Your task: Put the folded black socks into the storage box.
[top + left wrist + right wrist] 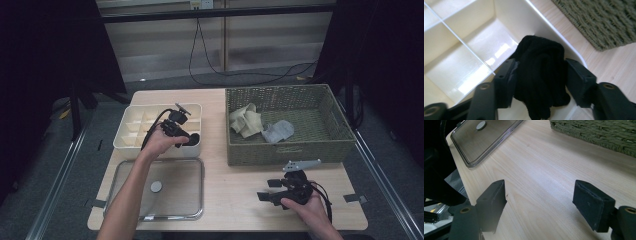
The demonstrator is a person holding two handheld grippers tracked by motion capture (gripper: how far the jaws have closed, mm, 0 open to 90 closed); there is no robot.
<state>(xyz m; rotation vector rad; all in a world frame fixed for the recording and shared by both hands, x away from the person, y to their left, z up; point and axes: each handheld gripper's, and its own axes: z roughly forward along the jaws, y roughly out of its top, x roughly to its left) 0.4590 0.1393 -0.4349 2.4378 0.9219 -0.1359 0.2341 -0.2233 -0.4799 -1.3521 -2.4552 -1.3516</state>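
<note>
Now the black sock (pixel 540 75) sits between the left tongs (pixel 540 80), over the organizer's (pixel 506 15) corner cell.

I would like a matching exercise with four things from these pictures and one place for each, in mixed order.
Things:
1. black glove
2. clear lid
3. grey sock
4. right tongs

Places:
A. in the woven basket
B. flat on the table's near left part
C. over bare wood, open
D. between the left tongs, in the white divided box

Pairs: 1-D, 2-B, 3-A, 4-C

black sock (pixel 540 75) lower end cut off by frame edge.
</note>
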